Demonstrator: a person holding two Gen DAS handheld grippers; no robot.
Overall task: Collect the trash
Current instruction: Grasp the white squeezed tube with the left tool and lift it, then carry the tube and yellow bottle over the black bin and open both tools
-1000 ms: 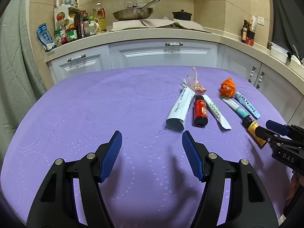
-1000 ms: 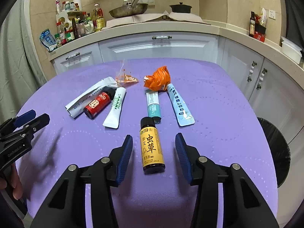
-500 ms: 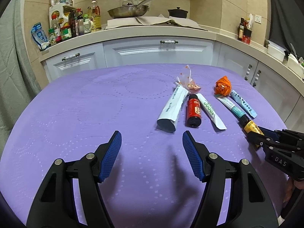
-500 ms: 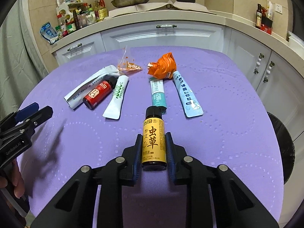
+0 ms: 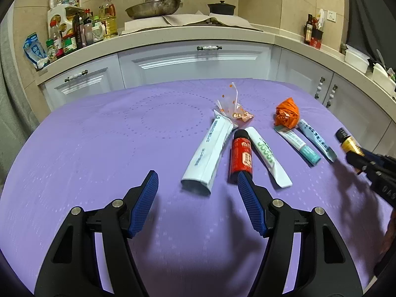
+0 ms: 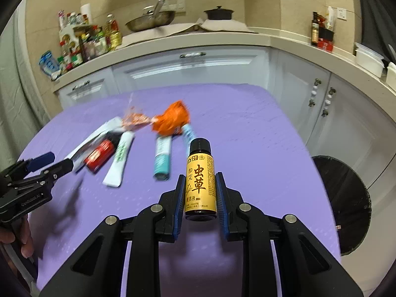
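the right gripper (image 6: 200, 198), jaws clamped on the yellow bottle (image 6: 200, 183), could drop it short of the bin (image 6: 346, 205) at 3 o'clock if the smooth glass slips; left gripper (image 5: 195, 200) hangs wide open, empty.

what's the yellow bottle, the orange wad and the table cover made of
Yellow bottle: looks like dark glass or hard plastic under a glossy yellow label, with a black cap that is probably plastic; it keeps its shape in the right gripper. Orange wad: thin crinkled plastic film, creased and shiny. Table cover: soft matte purple sheet embossed with dotted rings, likely cloth or paper-like.
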